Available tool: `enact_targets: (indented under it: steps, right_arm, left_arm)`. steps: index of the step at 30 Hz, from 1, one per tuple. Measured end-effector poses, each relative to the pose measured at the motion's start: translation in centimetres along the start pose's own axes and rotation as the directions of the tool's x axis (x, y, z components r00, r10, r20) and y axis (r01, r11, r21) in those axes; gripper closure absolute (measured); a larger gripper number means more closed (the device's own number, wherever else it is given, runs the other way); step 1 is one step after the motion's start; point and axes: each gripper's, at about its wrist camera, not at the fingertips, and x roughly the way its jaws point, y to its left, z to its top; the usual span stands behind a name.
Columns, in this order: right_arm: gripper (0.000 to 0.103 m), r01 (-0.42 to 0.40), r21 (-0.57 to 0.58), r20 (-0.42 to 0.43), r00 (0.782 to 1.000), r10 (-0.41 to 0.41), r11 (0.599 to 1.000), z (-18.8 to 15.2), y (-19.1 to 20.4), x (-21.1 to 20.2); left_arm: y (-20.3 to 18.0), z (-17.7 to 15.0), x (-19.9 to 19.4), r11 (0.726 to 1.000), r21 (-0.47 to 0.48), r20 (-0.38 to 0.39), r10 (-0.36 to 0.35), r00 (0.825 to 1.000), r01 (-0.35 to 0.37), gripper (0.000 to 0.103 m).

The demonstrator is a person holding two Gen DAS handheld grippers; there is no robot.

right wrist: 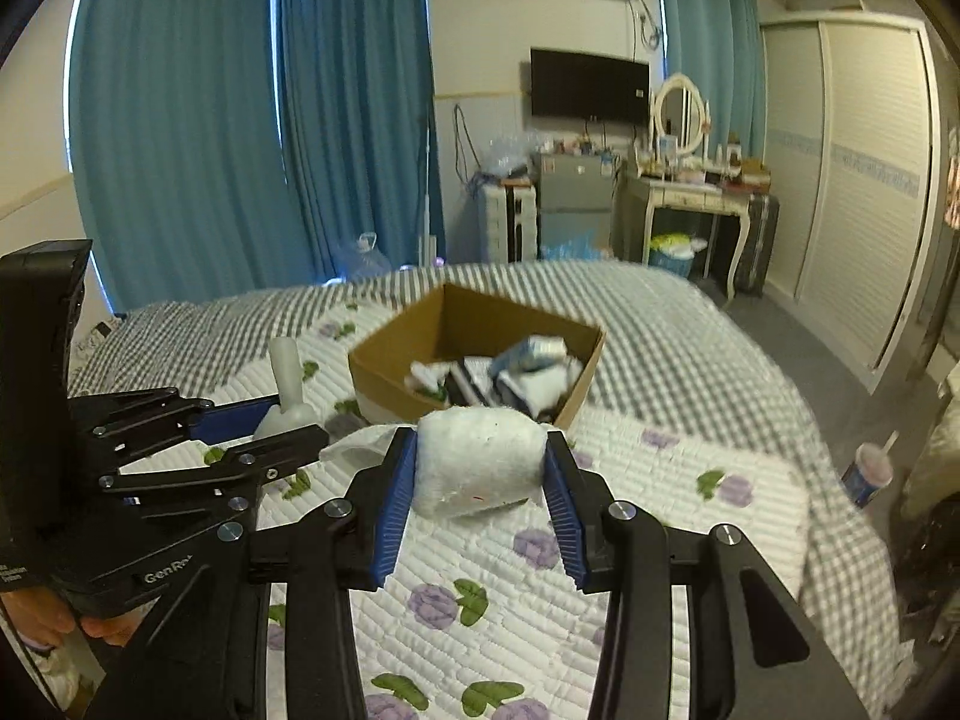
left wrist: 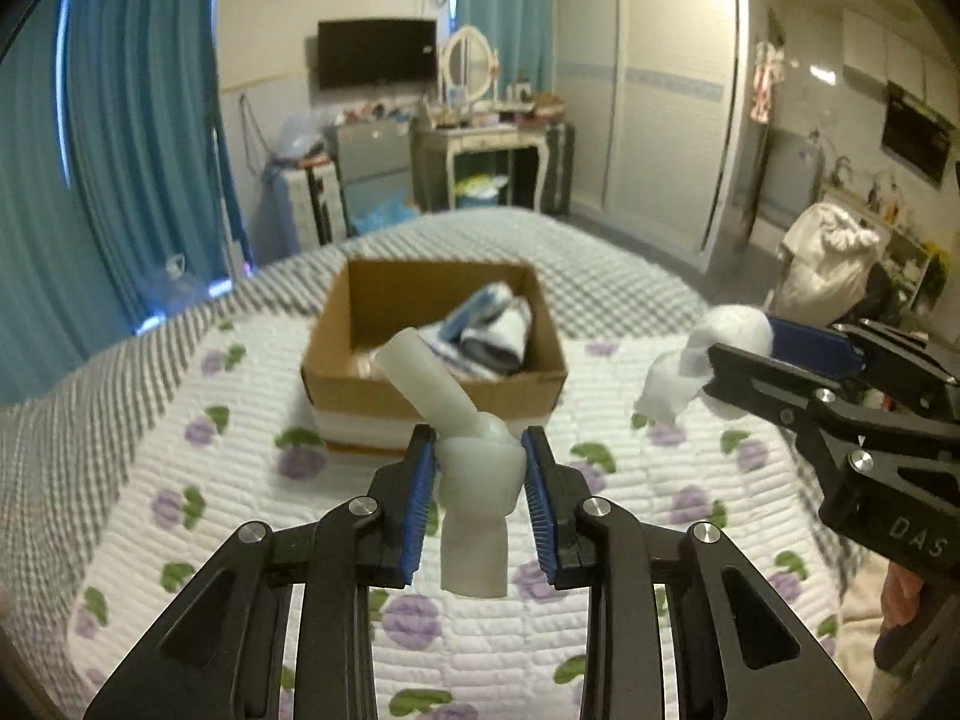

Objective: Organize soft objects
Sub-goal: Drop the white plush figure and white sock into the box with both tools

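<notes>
Left wrist view. My left gripper (left wrist: 478, 468): clamped on a pale rubbery tube piece (left wrist: 465, 450), its long axis running up and leaning left from the pads. Cardboard box (left wrist: 432, 354): straight ahead of these fingers, just beyond the tube's tip, folded cloths (left wrist: 492, 330) inside. My right gripper (left wrist: 750, 354): off to the right, carrying a white wad.

Right wrist view. My right gripper (right wrist: 480, 468): pinching a white fluffy bundle (right wrist: 480, 459) crosswise. Box (right wrist: 474, 360) ahead, slightly left. Judged: the left gripper sits nearer the box.

White fluffy bundle (right wrist: 480, 459) — between jaws.
</notes>
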Motion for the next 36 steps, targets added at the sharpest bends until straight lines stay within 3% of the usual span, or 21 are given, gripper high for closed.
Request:
enact_targets:
  steps: [7, 15, 25, 36]
  right_arm:
    - [0.061, 0.005, -0.024, 0.058, 0.998, -0.003, 1.000, 3.5, 0.9, -2.4]
    - [0.061, -0.002, -0.031, 0.097, 0.995, 0.006, 1.000, 8.9, 1.6, 1.4]
    - [0.061, 0.005, 0.012, 0.038, 0.999, -0.006, 1.000, 12.4, -0.4, 13.3]
    - [0.061, 0.029, 0.078, -0.115, 0.993, -0.020, 0.997, 9.7, -2.9, 26.8]
  left_arm:
    - [0.9, 3.2, -1.8, 0.999, 0.031, 0.070, -0.011, 0.997, 0.009, 0.075]
    - [3.6, 7.3, 2.2, 0.999, 0.053, 0.093, 0.005, 0.996, -0.010, 0.075]
    - [7.1, 9.0, 12.4, 0.998, 0.060, 0.032, 0.004, 0.999, -0.006, 0.075]
    - [8.0, 6.8, 21.2, 0.998, 0.059, -0.083, -0.025, 0.996, 0.030, 0.074]
